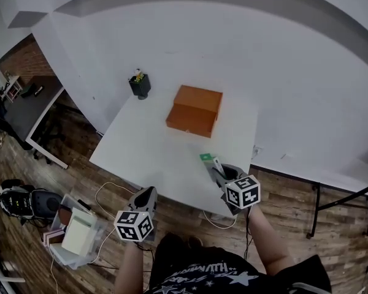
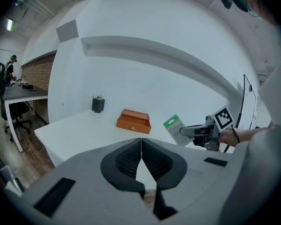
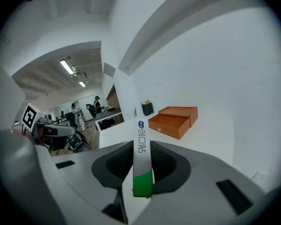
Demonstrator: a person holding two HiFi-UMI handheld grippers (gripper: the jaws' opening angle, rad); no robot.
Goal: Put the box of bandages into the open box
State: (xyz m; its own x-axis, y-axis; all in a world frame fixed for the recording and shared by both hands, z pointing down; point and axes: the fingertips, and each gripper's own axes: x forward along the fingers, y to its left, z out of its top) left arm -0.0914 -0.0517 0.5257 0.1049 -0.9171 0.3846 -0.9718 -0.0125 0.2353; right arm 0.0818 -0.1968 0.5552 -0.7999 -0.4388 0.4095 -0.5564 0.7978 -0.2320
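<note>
**Green-and-white bandage box in the grip, orange box ahead**

Green at one end and white along the rest, the box of bandages (image 3: pixel 141 159) is a thin, flat carton. The right gripper view meets it edge-on, with blue print running up its narrow side. The right tool (image 3: pixel 141 146) is clamped on it, one pad pressing each broad face. The left gripper view shows its flat face with a green corner. There it is held tilted, clear of the desk (image 1: pixel 148 159), above the near right edge.

By my reading, the pick-up is done and the carry is the step in hand. The open box (image 1: pixel 194 110) is orange and sits toward the far side of the desk, well apart from the carton. It shows as two stepped parts, a lower front and a taller back, and no view looks into its opening.

The next move probably calls for taking the carton forward over the orange box. It would then be turned flatter so its broad face fits the opening before the pads let go.

The left tool (image 2: pixel 141 143) has its jaws together on nothing and hangs off the near edge. A small black pot (image 1: pixel 140 86) stands at the far left corner of the desk.
</note>
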